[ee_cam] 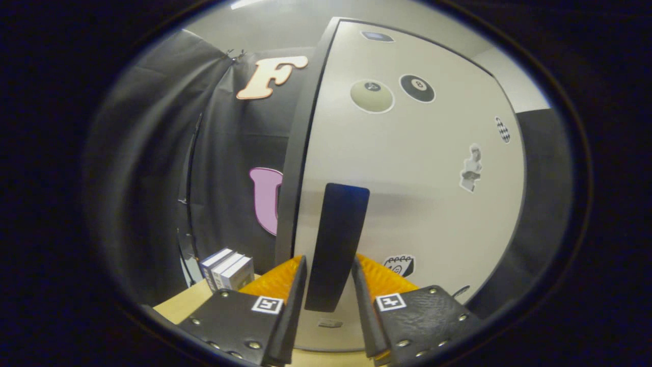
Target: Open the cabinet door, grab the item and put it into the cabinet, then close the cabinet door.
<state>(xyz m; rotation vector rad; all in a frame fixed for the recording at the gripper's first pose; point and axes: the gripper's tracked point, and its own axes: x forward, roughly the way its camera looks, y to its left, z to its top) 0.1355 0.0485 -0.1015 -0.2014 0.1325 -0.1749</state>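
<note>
A white cabinet door (417,168) with several stickers stands right ahead of me. Its dark side edge (298,153) runs up on the left. The door's black upright handle (338,229) lies between my fingers, and my gripper (328,260) is shut on its lower part, one finger pressed against each side. To the left, beyond the left finger, a small stack of white and blue boxes (227,270) stands on a light wooden tabletop (181,306).
Black cloth hangs behind and to the left of the cabinet. A dark surface borders the door on its right side (540,204). The tabletop's near edge runs below the boxes.
</note>
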